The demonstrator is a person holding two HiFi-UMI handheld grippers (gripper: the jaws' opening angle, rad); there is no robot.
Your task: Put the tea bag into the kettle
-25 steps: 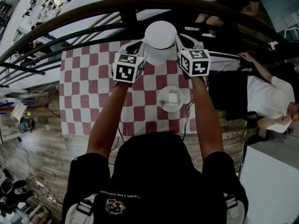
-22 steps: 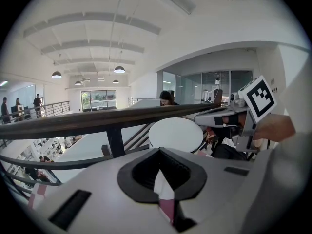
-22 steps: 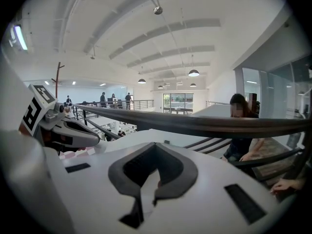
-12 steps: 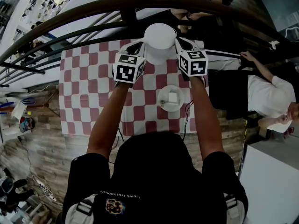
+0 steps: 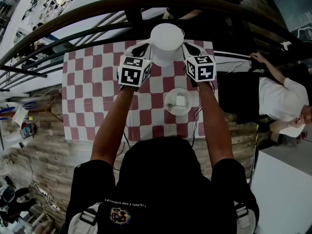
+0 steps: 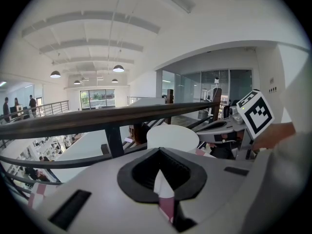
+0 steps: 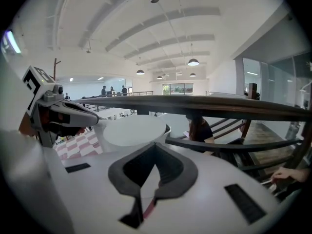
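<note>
Showing in head view only: tea bag (image 5: pixel 180 102) on saucer (image 5: pixel 188 108), nr kettle (image 5: pixel 166 40).

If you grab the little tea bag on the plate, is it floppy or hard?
Probably floppy and very light: the tea bag looks like a small, thin white square on its plate. It likely won't roll, since it lies flat. A hard pinch might tear it.

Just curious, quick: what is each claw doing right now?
Left gripper: closed, holding nothing.
Right gripper: closed, holding nothing.
</note>
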